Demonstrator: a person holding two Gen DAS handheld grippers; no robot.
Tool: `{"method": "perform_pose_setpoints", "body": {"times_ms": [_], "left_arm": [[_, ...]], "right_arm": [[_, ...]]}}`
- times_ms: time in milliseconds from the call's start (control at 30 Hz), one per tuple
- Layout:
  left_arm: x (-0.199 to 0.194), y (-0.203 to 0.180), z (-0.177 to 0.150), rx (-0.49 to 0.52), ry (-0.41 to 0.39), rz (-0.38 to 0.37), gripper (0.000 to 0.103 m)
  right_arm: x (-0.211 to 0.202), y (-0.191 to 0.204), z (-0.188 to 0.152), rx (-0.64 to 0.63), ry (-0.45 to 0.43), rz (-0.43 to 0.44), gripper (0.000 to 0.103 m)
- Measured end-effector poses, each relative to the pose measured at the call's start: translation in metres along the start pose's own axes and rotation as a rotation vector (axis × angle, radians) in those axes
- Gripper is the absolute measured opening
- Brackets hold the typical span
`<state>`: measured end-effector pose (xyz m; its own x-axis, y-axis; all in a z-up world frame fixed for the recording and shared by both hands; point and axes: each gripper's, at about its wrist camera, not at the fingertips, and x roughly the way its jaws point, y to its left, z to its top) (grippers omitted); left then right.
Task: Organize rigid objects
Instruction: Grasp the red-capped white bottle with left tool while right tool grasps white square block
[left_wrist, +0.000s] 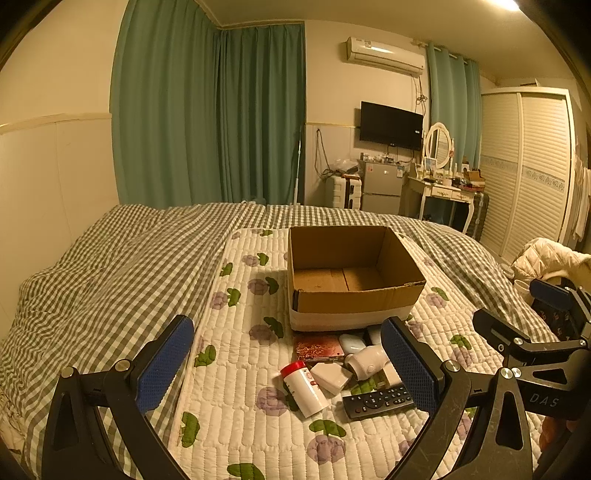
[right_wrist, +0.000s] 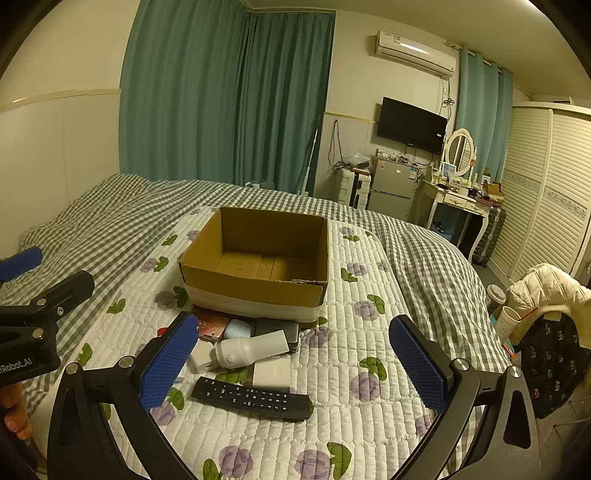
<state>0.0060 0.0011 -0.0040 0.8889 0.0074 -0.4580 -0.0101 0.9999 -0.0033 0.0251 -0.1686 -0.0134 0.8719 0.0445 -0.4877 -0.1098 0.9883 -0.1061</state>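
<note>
Both my grippers hang spread wide and empty, left gripper (left_wrist: 288, 360) and right gripper (right_wrist: 293, 356), over the quilted floral mat (right_wrist: 354, 373). Nearest lies the black remote (right_wrist: 253, 398), then a white charger block (right_wrist: 271, 372), a red-capped white bottle (left_wrist: 304, 387), a white bottle-like object (right_wrist: 251, 349), perhaps an earbud case (right_wrist: 238, 328). Beyond them sits 1 open cardboard box (right_wrist: 255, 291).

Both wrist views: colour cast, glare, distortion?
Left wrist view: warm yellow cast, ceiling light blown out at the top edge, dark fisheye corners. Right wrist view: same cast, glare streak on the air conditioner, wardrobe lines bowed; cardboard box sharp.
</note>
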Motion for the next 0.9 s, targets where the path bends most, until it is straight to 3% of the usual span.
{"method": "perform_pose_setpoints", "body": {"times_ms": [267,400,467,633,900], "left_arm": [[0.026,0.001,0.003,-0.015,0.052,0.044,0.103],[0.067,0.002,-0.012,-0.016,0.147,0.083,0.102],[0.095,0.0,-0.029,-0.011,0.232,0.106,0.102],[0.147,-0.009,-0.071,-0.008,0.406,0.1,0.085],[0.175,-0.021,-0.092,-0.002,0.468,0.057,0.067]], "right_arm": [[0.035,-0.003,0.01,-0.022,0.069,-0.005,0.103],[0.073,-0.014,0.004,0.026,0.153,-0.01,0.103],[0.095,-0.017,-0.008,0.039,0.221,-0.014,0.103],[0.14,-0.016,-0.039,0.046,0.376,-0.007,0.102],[0.185,0.003,-0.066,0.022,0.497,0.028,0.088]]}}
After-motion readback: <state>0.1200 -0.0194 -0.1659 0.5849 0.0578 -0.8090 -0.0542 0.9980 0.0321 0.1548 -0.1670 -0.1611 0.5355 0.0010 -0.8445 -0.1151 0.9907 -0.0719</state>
